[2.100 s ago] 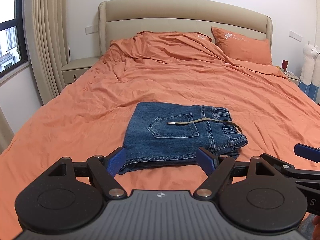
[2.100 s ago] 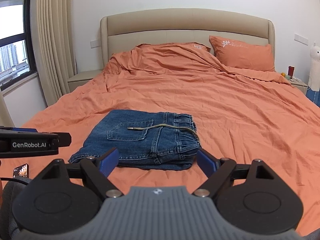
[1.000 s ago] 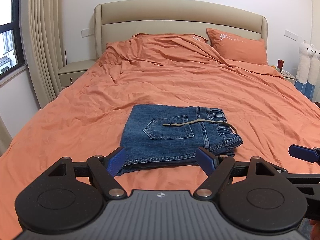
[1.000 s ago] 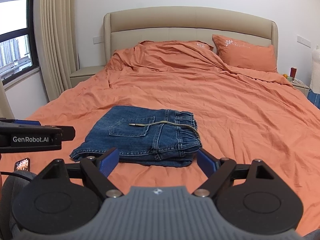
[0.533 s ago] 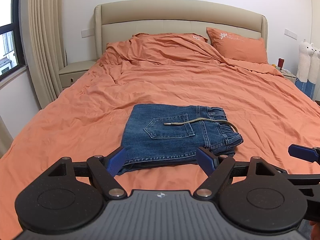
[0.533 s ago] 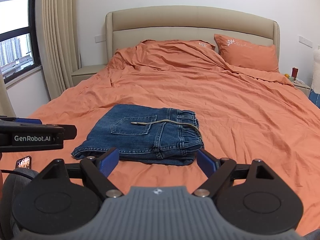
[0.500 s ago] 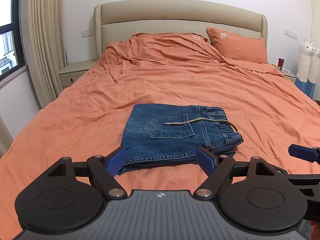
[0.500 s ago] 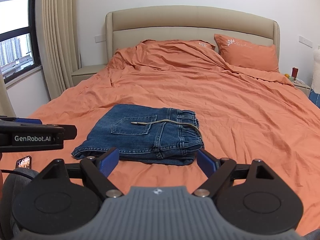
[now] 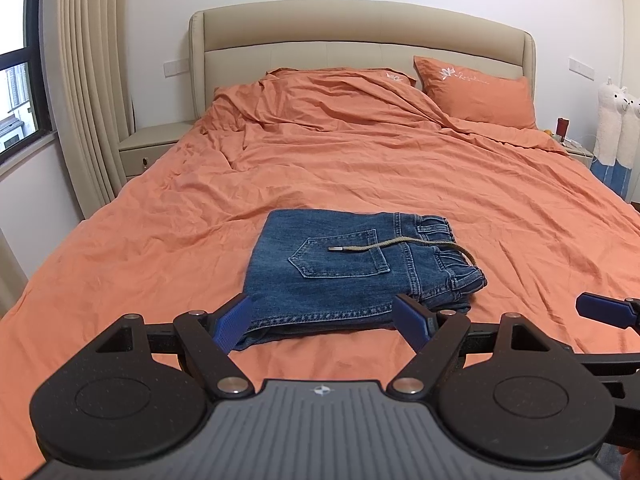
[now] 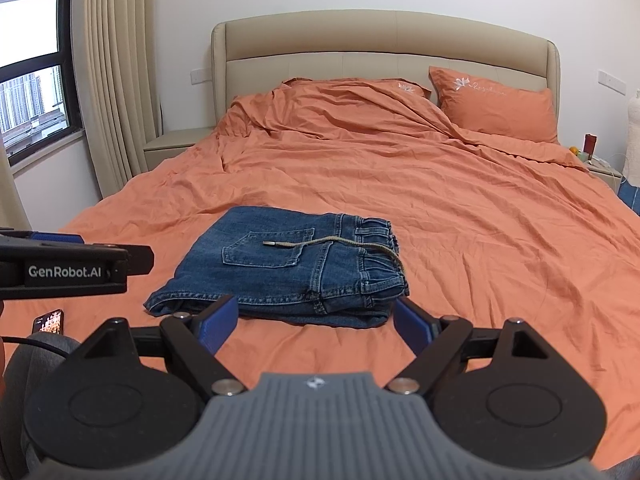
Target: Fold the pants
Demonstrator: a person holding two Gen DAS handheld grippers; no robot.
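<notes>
Folded blue denim pants [image 9: 352, 276] are seen lying flat on the orange-sheeted bed [image 9: 400, 176], a tan drawstring [image 9: 400, 244] trailing across the back pocket. Left gripper [image 9: 324, 322] and right gripper [image 10: 316, 320] are held just before the near edge, both spread wide, nothing being pinched.

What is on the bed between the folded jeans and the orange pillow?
Nothing but rumpled orange sheet. In both wrist views the stretch from the folded jeans up to the orange pillow holds no other thing.
</notes>
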